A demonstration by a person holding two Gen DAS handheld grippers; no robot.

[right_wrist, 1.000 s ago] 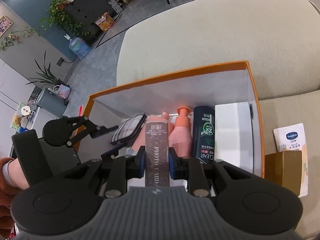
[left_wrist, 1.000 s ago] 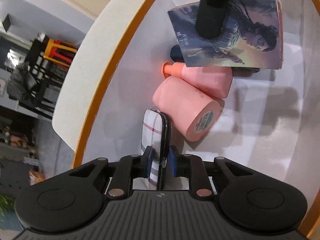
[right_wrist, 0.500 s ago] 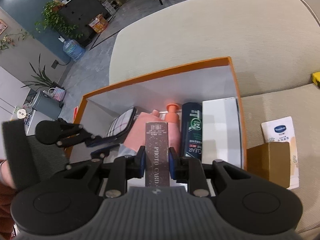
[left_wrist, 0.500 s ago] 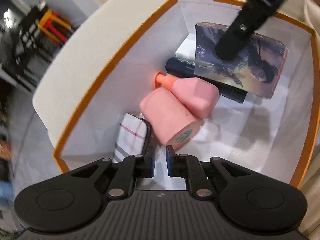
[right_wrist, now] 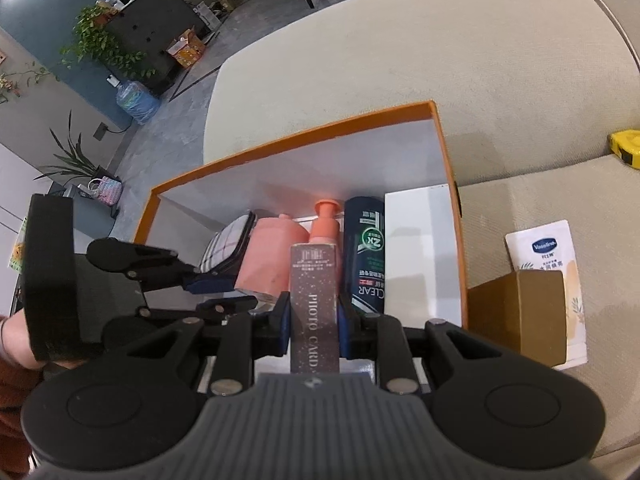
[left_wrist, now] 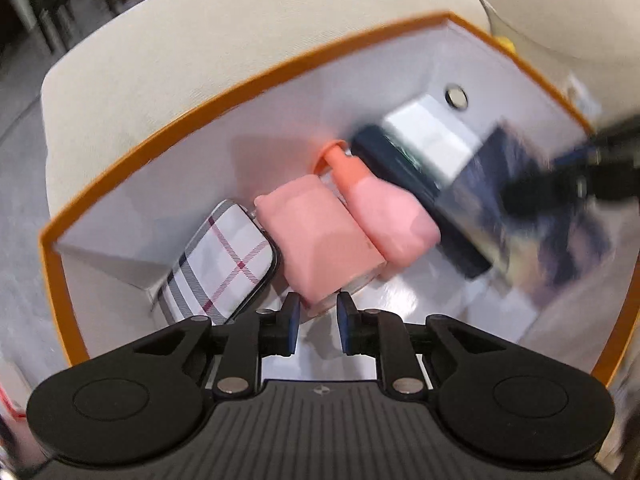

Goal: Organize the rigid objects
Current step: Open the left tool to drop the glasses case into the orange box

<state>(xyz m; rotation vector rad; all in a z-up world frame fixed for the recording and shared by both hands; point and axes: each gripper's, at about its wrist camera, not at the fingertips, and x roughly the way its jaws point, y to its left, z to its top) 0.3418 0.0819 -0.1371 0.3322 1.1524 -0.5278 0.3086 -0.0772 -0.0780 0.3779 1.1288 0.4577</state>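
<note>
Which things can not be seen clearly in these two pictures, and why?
- photo card box: motion-blurred in the left wrist view.
- right gripper: hides that box's lower end in its own view.
- Vaseline pouch: its lower part is behind the brown box.

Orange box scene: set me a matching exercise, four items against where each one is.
Items:
1. plaid case
2. photo card box
3. Vaseline pouch
4. dark Clear bottle

Places:
A. on the couch outside the orange box
B. clamped in the right gripper
C. in the box between the pink pump bottle and a white box
D. in the box at its left end

Pairs: 1-D, 2-B, 3-A, 4-C
</note>
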